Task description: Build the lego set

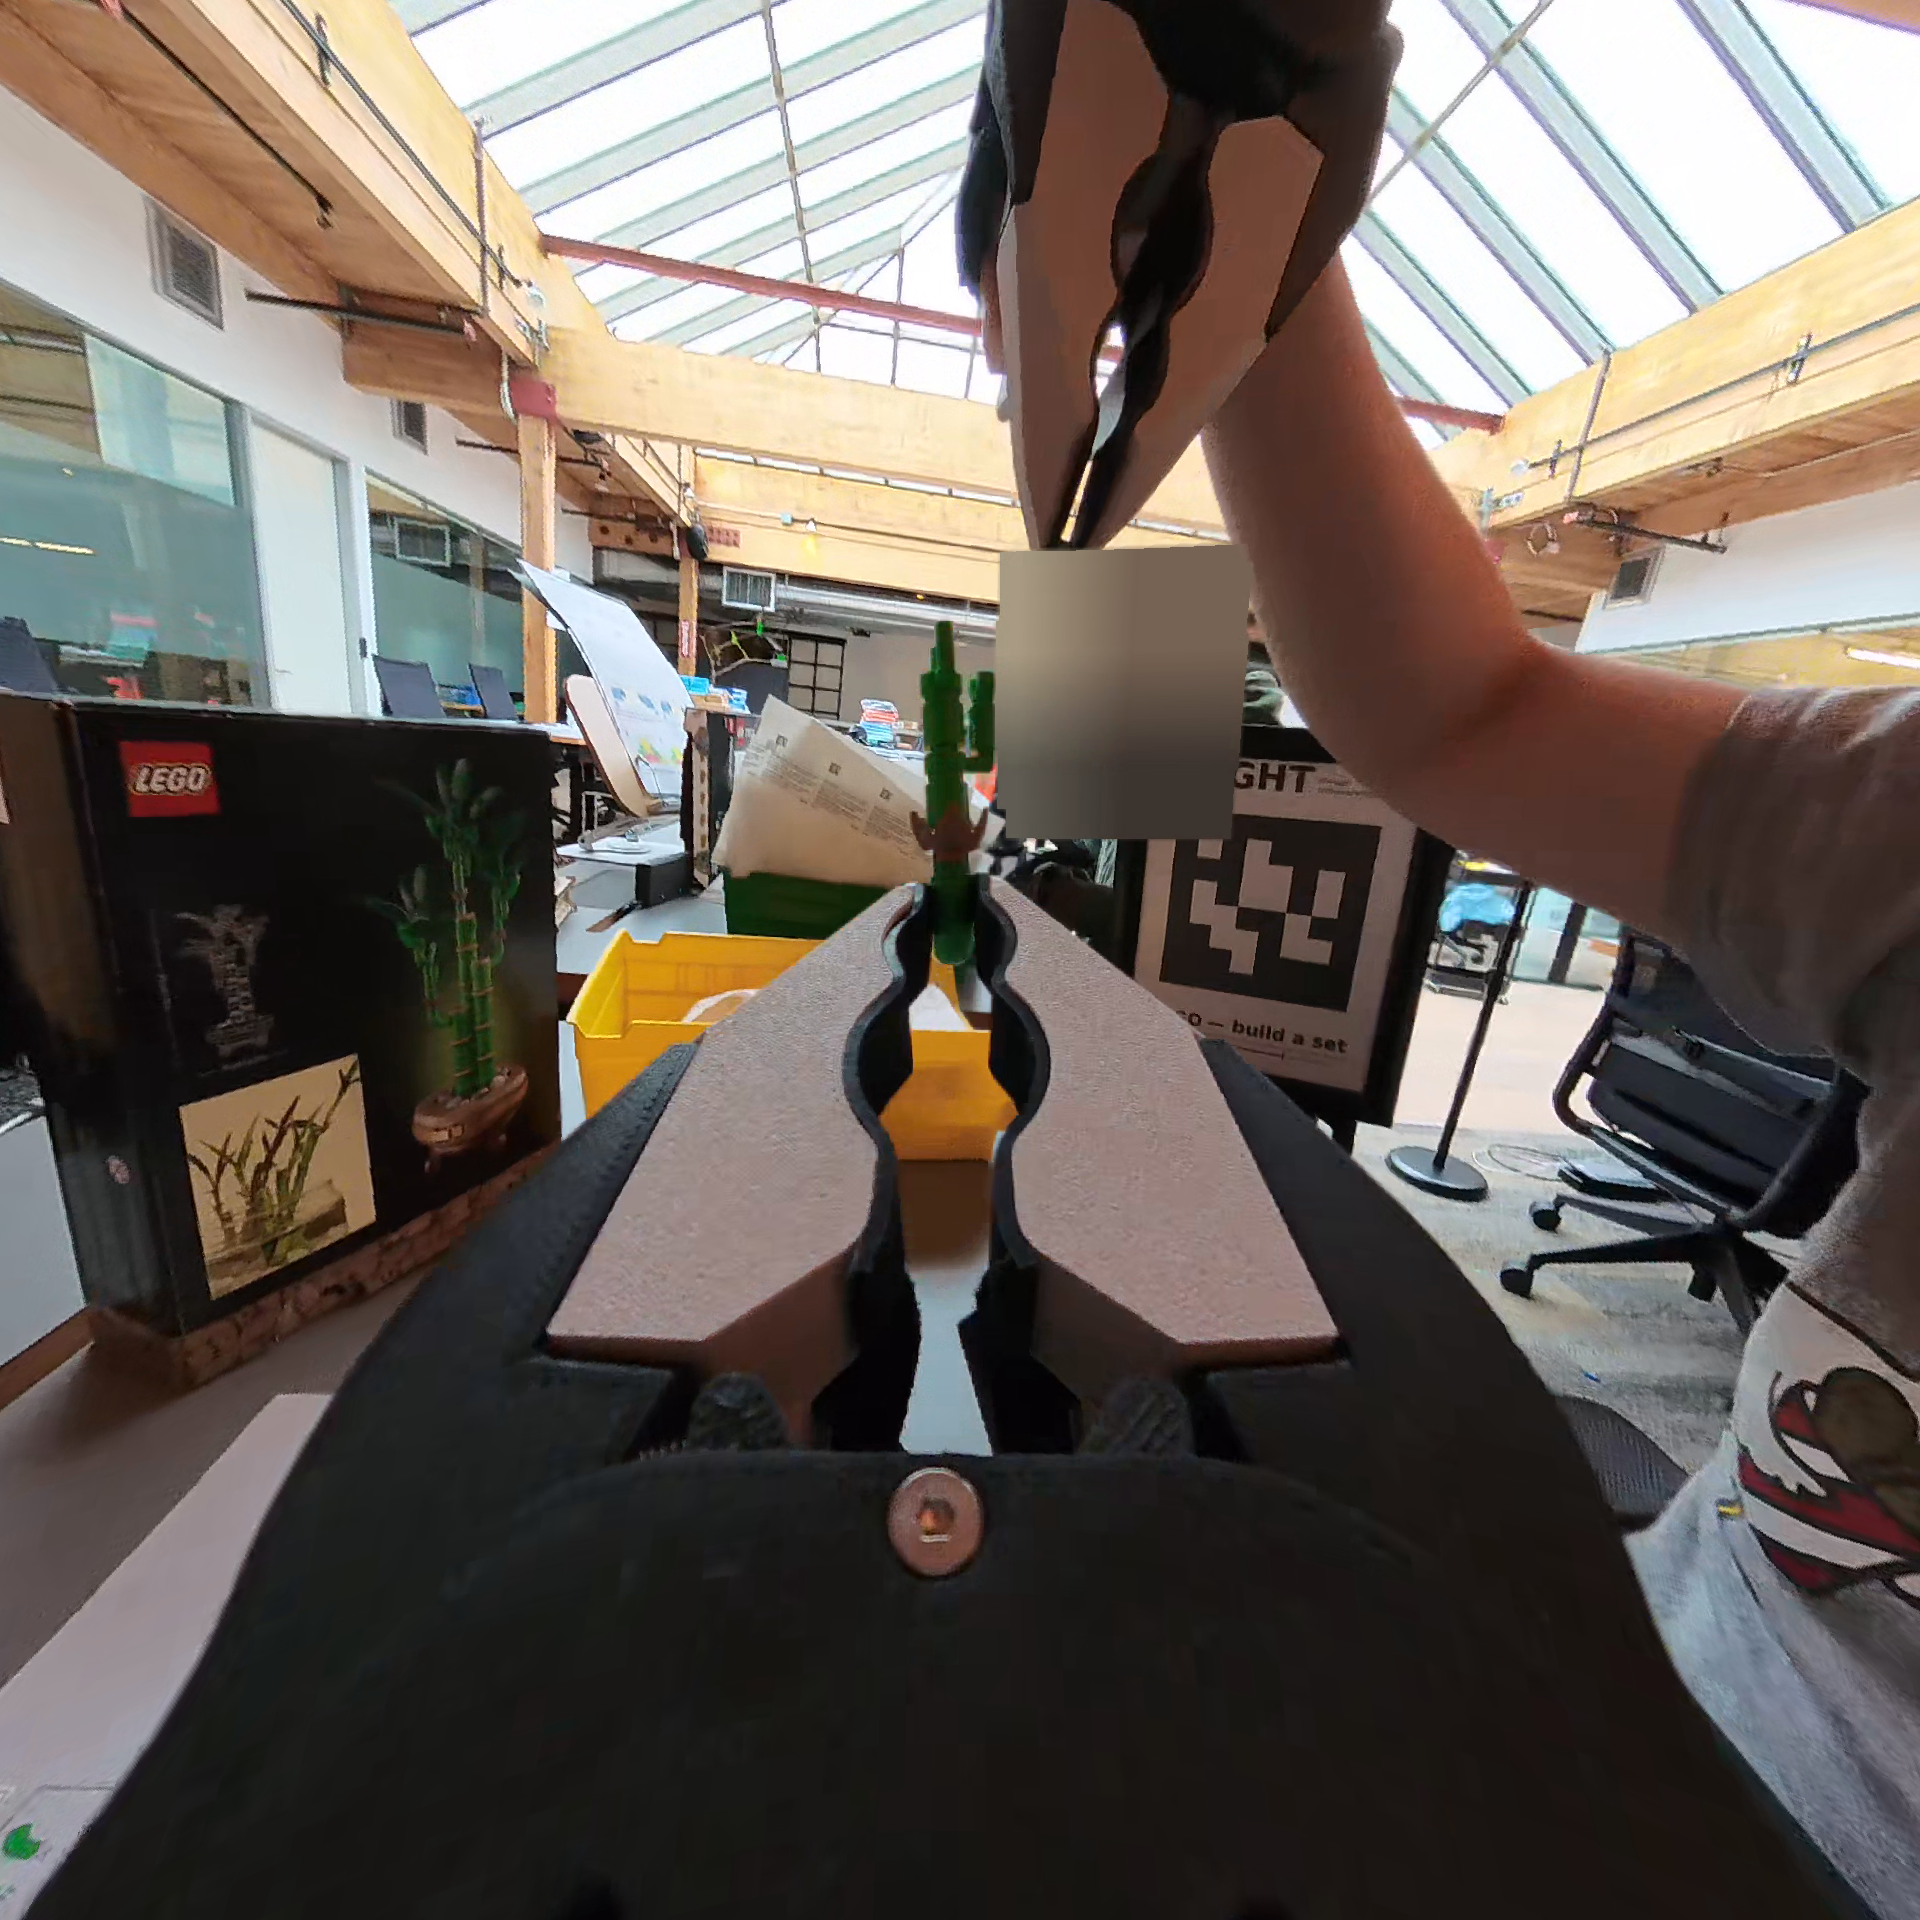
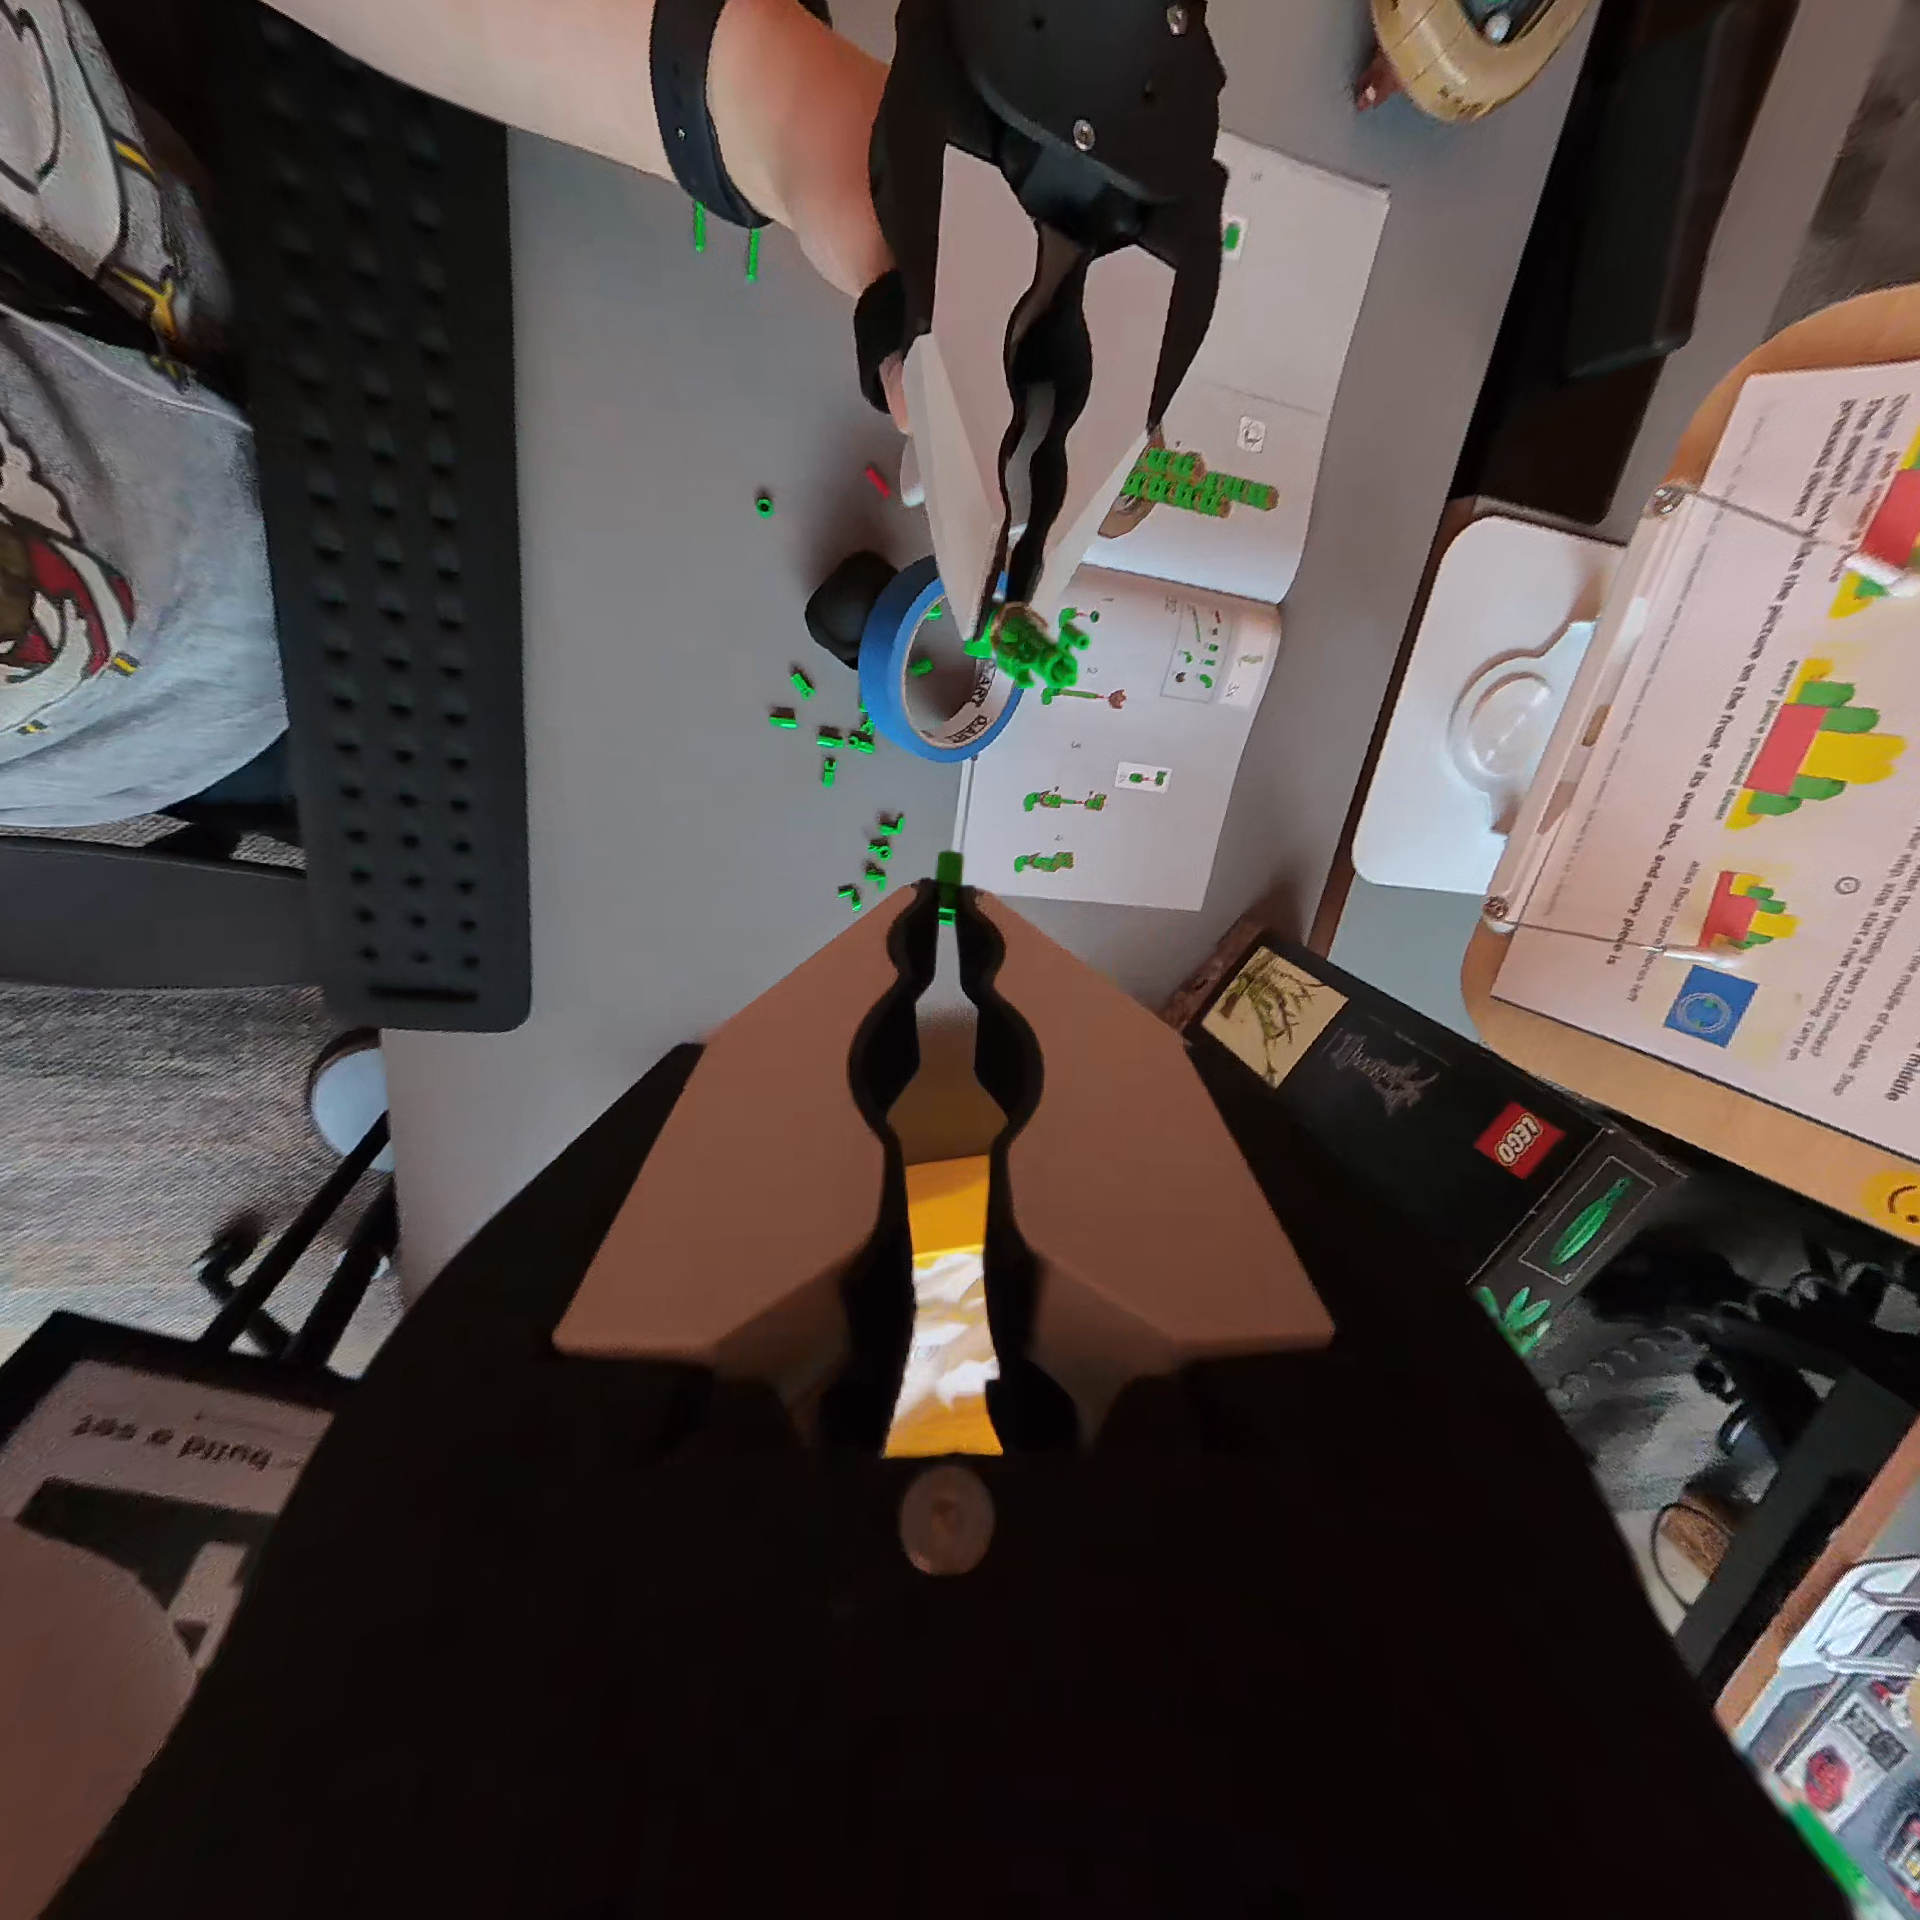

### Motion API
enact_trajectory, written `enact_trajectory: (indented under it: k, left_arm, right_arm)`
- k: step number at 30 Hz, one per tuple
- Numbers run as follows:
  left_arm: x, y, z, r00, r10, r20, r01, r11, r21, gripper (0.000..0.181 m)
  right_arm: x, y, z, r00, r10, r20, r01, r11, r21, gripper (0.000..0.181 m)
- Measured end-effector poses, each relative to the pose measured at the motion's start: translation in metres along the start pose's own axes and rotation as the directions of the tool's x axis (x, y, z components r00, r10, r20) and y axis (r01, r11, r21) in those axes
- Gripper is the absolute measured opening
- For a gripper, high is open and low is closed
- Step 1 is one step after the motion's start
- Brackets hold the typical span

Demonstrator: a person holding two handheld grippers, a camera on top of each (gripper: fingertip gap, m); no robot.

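My left gripper (image 1: 951,914) is shut on the base of a green bamboo stalk (image 1: 951,748) with a brown ring, and holds it upright. In the right wrist view the left gripper (image 2: 997,623) and the stalk (image 2: 1029,649) show from above, over a blue tape roll. My right gripper (image 2: 948,899) is shut on a small green piece (image 2: 948,868) that sticks out of its tips. In the left wrist view the right gripper (image 1: 1070,540) points down, above and slightly right of the stalk's top, apart from it. The small piece does not show there.
Several loose green pieces (image 2: 831,738) lie on the grey table (image 2: 644,623) beside the blue tape roll (image 2: 899,665) and the open instruction booklet (image 2: 1143,748). The black set box (image 1: 291,997) stands at the left, with a yellow bin (image 1: 665,1008) behind the gripper. Across from one pair of fingers to the other is roughly 8 centimeters.
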State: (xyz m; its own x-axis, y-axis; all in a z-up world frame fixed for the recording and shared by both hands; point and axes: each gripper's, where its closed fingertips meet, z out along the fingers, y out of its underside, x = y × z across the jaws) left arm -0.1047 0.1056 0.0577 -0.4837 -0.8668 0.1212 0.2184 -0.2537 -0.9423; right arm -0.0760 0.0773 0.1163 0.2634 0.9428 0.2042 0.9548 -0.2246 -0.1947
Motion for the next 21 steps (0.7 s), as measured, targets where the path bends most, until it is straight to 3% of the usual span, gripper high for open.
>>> enact_trajectory:
  k: [6, 14, 21]
  left_arm:
    - [0.012, -0.014, 0.002, 1.0, 0.028, -0.01, -0.028, 0.998, 0.048, 0.005]
    - [0.024, -0.02, 0.009, 0.998, 0.063, -0.024, -0.062, 0.996, 0.065, 0.005]
    - [0.03, -0.021, 0.015, 0.997, 0.07, -0.043, -0.066, 0.994, 0.084, 0.005]
  right_arm:
    - [-0.008, -0.003, -0.002, 0.999, 0.024, 0.042, -0.021, 0.996, -0.083, 0.001]
    - [-0.012, -0.008, -0.039, 0.997, 0.064, 0.047, -0.056, 0.987, -0.151, 0.001]
    - [-0.012, -0.026, -0.049, 0.993, 0.063, 0.097, -0.044, 0.981, -0.187, 0.001]
